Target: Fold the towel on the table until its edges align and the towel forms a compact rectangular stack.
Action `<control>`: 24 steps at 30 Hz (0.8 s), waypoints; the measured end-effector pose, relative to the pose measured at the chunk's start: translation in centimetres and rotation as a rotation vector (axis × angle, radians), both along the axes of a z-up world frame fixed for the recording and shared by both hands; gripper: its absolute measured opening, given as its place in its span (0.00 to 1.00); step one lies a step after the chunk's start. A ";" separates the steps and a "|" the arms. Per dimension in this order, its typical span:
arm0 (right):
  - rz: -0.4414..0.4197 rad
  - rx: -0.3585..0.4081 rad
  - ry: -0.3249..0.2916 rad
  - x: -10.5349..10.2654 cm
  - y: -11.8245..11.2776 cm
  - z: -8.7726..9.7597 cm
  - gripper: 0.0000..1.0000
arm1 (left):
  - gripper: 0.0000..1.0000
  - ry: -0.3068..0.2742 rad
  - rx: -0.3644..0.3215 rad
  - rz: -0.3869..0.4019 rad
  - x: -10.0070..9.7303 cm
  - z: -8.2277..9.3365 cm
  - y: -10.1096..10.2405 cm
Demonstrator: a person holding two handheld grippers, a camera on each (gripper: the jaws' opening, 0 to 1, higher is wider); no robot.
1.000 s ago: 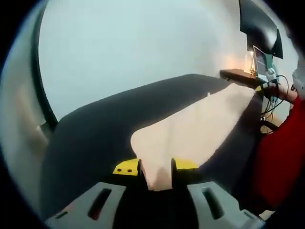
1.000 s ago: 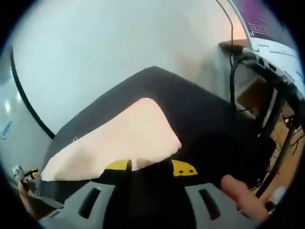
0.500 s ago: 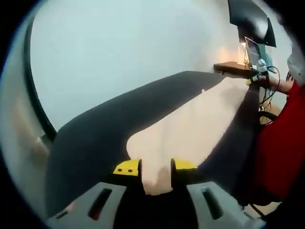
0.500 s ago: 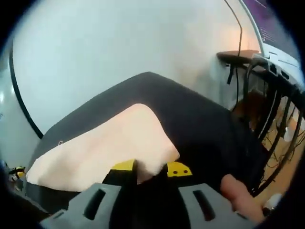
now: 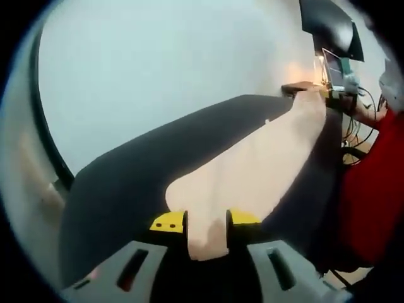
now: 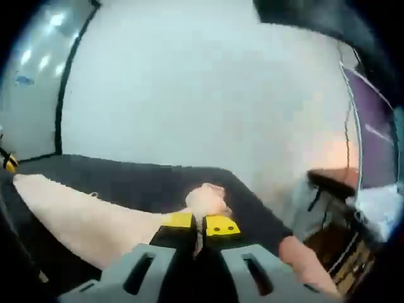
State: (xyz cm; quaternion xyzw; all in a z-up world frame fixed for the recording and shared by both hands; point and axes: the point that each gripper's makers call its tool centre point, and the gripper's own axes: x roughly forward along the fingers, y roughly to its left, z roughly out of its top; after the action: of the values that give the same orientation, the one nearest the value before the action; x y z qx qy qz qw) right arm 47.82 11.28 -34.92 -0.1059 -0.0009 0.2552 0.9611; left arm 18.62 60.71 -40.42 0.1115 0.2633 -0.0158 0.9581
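- The left tongs (image 5: 207,222) and right tongs (image 6: 199,226) each pinch a corner of the pale peach cloth towel (image 5: 252,170).
- Step in hand looks like the fold over the dark table (image 5: 126,183); next, carry both corners forward to the far edge.

A dark table (image 5: 126,183) stands against a plain pale wall (image 5: 177,63), a black curved line (image 5: 47,126) running down the wall at one side. Beyond the table's far corner, a wooden shelf (image 5: 297,87) carries cables (image 5: 353,120) under warm light.

Both yellow-tipped grey grippers, left (image 5: 206,222) and right (image 6: 199,226), are clamped tight on pale peach cloth (image 5: 252,170).
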 end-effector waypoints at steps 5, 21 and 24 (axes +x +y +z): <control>0.164 -0.148 -0.051 -3.0 6.6 -1.9 0.02 | 0.20 0.006 -0.005 0.013 0.0 -0.4 0.2; 0.493 -0.368 -0.137 -10.4 15.2 -5.8 0.02 | 0.20 0.030 0.003 0.021 0.1 -0.9 0.2; 0.505 -0.331 -0.148 -10.9 15.6 -5.0 0.02 | 0.20 0.027 0.002 0.026 0.0 -0.8 0.5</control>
State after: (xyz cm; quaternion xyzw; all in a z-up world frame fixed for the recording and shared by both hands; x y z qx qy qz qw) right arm 36.95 26.84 -39.95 -0.2756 -0.0558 0.4741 0.8344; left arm 18.65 61.22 -41.25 0.1089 0.2778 -0.0048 0.9544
